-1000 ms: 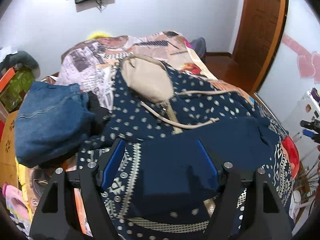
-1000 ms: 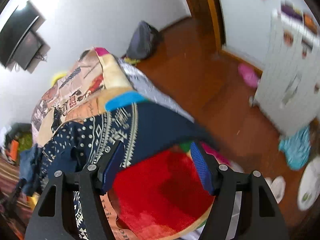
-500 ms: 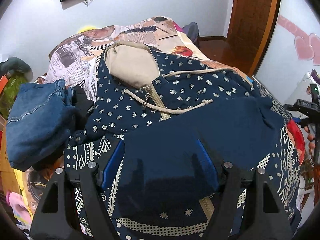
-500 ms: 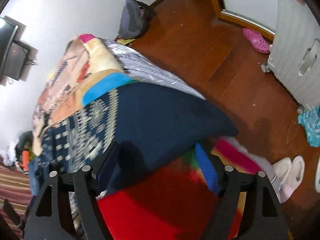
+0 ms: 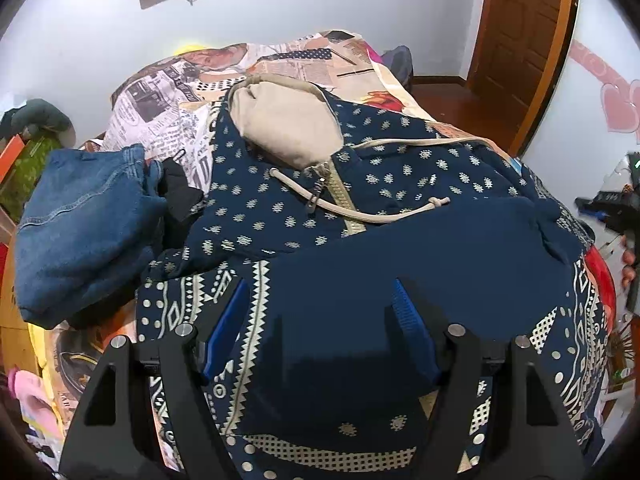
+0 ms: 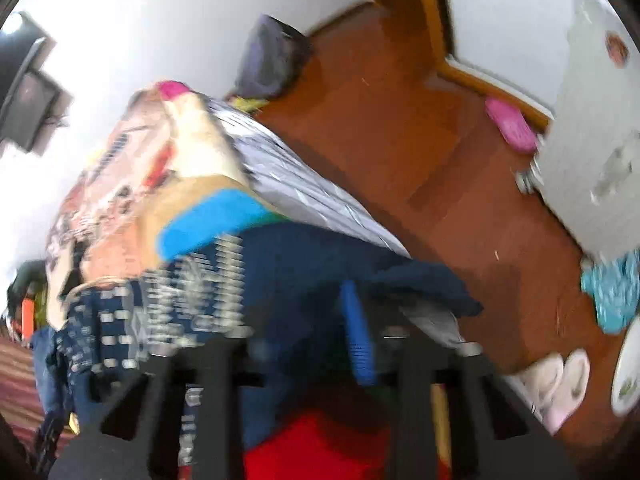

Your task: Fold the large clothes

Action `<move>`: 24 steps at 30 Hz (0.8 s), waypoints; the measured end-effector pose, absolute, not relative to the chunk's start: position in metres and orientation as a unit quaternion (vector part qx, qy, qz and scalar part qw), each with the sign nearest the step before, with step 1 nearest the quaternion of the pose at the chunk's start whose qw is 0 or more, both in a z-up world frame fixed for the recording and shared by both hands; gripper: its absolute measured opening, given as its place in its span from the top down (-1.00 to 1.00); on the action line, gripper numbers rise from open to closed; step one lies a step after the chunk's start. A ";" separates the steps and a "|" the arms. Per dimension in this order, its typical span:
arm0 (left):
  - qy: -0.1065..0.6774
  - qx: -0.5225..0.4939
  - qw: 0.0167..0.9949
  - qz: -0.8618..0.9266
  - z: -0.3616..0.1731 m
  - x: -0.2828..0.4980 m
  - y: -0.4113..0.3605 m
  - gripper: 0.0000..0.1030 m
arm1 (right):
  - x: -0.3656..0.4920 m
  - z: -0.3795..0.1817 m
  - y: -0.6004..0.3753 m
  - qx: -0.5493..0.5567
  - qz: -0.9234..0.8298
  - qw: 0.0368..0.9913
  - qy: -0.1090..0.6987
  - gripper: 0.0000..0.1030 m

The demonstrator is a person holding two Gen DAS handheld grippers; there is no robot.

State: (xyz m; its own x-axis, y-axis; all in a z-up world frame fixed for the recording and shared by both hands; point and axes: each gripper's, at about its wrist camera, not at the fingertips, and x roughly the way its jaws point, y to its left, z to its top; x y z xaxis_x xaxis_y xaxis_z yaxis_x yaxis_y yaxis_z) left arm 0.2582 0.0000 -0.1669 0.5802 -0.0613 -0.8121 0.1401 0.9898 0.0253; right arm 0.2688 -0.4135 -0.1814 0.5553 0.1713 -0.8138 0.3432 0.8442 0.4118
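Observation:
A navy hoodie (image 5: 400,208) with cream patterns, a beige hood lining and a drawstring lies spread on the bed, a plain navy part folded across its middle. My left gripper (image 5: 316,316) hovers open just over that fold, the cloth lying under its blue pads (image 5: 408,320). The right wrist view is blurred. There my right gripper (image 6: 348,340) is at the hoodie's (image 6: 304,264) edge near the bed's side, its jaws closing with navy cloth pinched between them. It also shows at the right edge of the left wrist view, my right gripper (image 5: 612,208) held by a hand.
Folded blue jeans (image 5: 84,220) lie left of the hoodie on the newspaper-print blanket (image 5: 168,120). A red patch of bedding (image 6: 320,448) shows under the right gripper. On the wooden floor (image 6: 440,168) are a dark bag (image 6: 272,60), pink sandals, white slippers (image 6: 556,380) and turquoise cloth.
The right gripper has moved in over the hoodie's navy edge and its jaws have come together on the cloth. The left gripper has stayed open over the fold.

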 end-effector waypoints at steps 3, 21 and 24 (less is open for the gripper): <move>0.449 0.047 0.891 -0.053 -0.164 0.255 0.003 -0.40 | 0.267 -0.139 -0.393 0.237 -0.029 0.875 0.422 0.84; 0.456 0.016 0.887 -0.070 -0.168 0.240 0.015 -0.40 | 0.229 -0.124 -0.348 0.221 0.044 0.849 0.478 -0.10; 0.459 0.016 0.886 -0.068 -0.170 0.239 0.014 -0.40 | 0.221 -0.149 -0.363 0.260 0.035 0.821 0.507 -0.10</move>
State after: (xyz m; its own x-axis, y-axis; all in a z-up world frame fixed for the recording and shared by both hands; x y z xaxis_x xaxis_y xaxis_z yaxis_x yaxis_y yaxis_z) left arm 0.2393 0.0140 -0.1700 0.5702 -0.1062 -0.8146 0.1349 0.9903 -0.0346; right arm 0.2206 -0.3633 -0.1493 0.4841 0.3202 -0.8143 0.2059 0.8628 0.4617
